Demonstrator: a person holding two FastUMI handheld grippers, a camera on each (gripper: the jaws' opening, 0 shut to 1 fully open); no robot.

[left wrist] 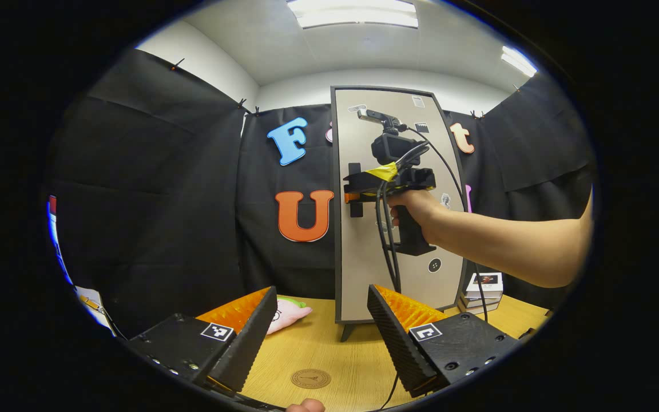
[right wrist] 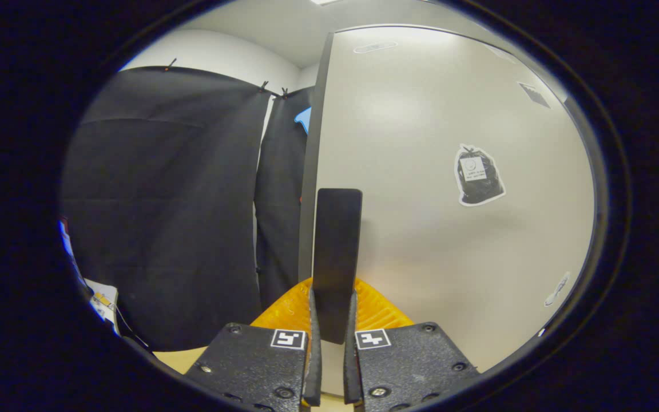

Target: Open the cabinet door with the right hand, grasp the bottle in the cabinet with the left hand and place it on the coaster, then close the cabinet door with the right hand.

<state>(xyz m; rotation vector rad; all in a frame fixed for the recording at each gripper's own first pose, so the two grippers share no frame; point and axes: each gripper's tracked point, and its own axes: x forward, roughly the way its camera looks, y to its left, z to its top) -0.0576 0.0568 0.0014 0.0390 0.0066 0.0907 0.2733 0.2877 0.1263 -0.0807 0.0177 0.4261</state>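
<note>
A tall cabinet with a pale grey door (left wrist: 364, 252) stands on the wooden table (left wrist: 329, 349); the door looks closed. In the right gripper view the door (right wrist: 449, 229) is very close, and my right gripper (right wrist: 332, 320) is shut on its dark vertical handle (right wrist: 336, 252). From the left gripper view, a hand holds that right gripper (left wrist: 358, 191) at the handle (left wrist: 355, 214). My left gripper (left wrist: 321, 320) hangs open over the table with nothing between its fingers. A round brown coaster (left wrist: 310, 378) lies on the table just in front of it. The bottle is hidden.
A pink plush toy (left wrist: 286, 313) lies on the table left of the cabinet's foot. A small stack of books or boxes (left wrist: 483, 290) sits to the cabinet's right. Black cloth walls close in behind and on both sides. A cable (left wrist: 388, 252) hangs from the right gripper.
</note>
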